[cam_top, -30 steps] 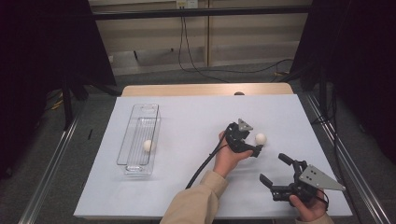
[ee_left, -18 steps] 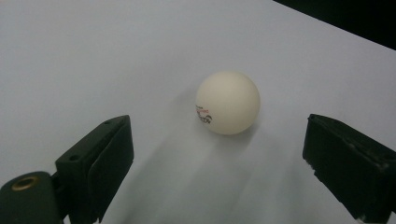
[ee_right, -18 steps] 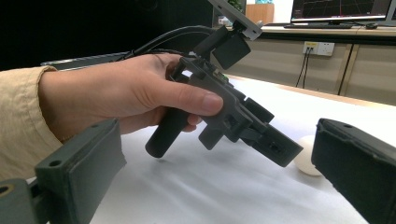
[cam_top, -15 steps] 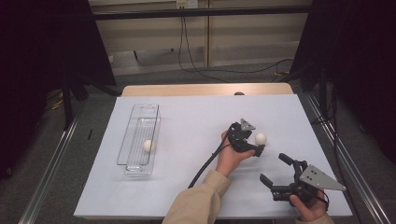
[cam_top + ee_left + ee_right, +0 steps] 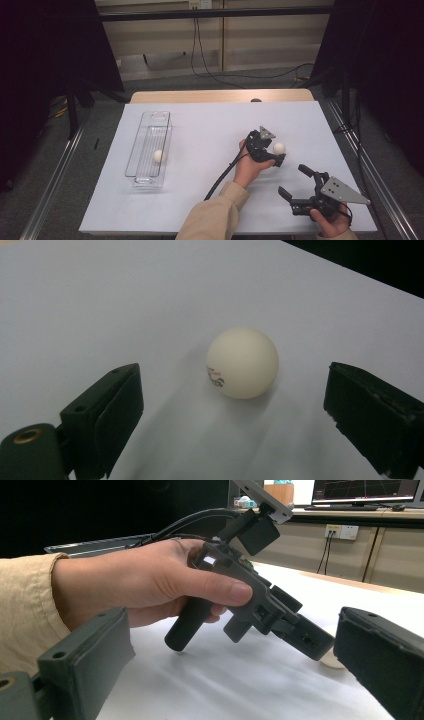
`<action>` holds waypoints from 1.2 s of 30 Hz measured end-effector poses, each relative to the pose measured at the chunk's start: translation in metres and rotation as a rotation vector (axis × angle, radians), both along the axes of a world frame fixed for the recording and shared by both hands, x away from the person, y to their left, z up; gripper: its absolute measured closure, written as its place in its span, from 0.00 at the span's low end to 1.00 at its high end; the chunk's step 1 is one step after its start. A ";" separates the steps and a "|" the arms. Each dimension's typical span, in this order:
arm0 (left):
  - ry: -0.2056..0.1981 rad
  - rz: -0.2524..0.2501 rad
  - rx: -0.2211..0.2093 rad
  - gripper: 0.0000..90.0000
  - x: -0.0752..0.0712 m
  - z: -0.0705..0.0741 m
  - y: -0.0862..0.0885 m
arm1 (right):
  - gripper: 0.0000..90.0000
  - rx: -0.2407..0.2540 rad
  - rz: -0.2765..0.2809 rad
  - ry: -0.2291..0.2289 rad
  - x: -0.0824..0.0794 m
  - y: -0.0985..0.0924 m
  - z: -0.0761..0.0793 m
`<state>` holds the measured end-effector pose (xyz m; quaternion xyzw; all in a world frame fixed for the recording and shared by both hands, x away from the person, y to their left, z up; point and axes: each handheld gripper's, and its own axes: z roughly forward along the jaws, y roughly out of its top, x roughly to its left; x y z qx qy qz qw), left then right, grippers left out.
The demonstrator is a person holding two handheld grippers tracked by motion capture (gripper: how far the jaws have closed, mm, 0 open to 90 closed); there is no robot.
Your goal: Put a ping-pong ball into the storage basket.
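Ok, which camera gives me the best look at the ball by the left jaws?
The left gripper view: the white ball sits large and sharp between the open jaws, its printed mark readable. The high view shows it small beside the left gripper; the right gripper view shows just a sliver.

Left black plastic pistol-grip gripper [image 5: 274,152]: stubby cylindrical handle, blocky linkage body, grey three-cornered plate on top, thick black cable trailing off the back – two strands visible in the right gripper view. Its flat black jaw pads are rectangular with scuffed edges; a brass-coloured insert sits in one jaw base. Right black two-jaw gripper [image 5: 292,181]: same build, grey triangular plate with small holes at the corners. Person's tan long sleeve [image 5: 212,217] – plain woven cloth, snug cuff at the wrist.
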<state>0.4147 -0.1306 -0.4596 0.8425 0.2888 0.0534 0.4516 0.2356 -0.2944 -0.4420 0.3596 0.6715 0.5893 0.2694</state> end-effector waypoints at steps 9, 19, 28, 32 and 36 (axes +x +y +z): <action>-0.002 0.003 -0.006 0.12 0.001 0.000 -0.002 | 0.02 0.001 0.001 0.001 0.000 0.000 0.000; -0.016 -0.003 -0.002 0.14 0.004 -0.001 -0.003 | 0.02 0.003 -0.001 0.001 0.000 0.000 0.000; -0.021 -0.009 0.008 0.18 0.005 -0.003 -0.005 | 0.02 0.002 0.000 0.001 0.000 0.000 0.000; -0.019 -0.012 0.009 0.20 0.005 -0.004 -0.006 | 0.02 0.003 0.001 0.003 0.000 -0.001 0.000; -0.020 -0.013 0.010 0.21 0.005 -0.006 -0.008 | 0.02 0.004 -0.001 0.001 0.000 -0.001 0.000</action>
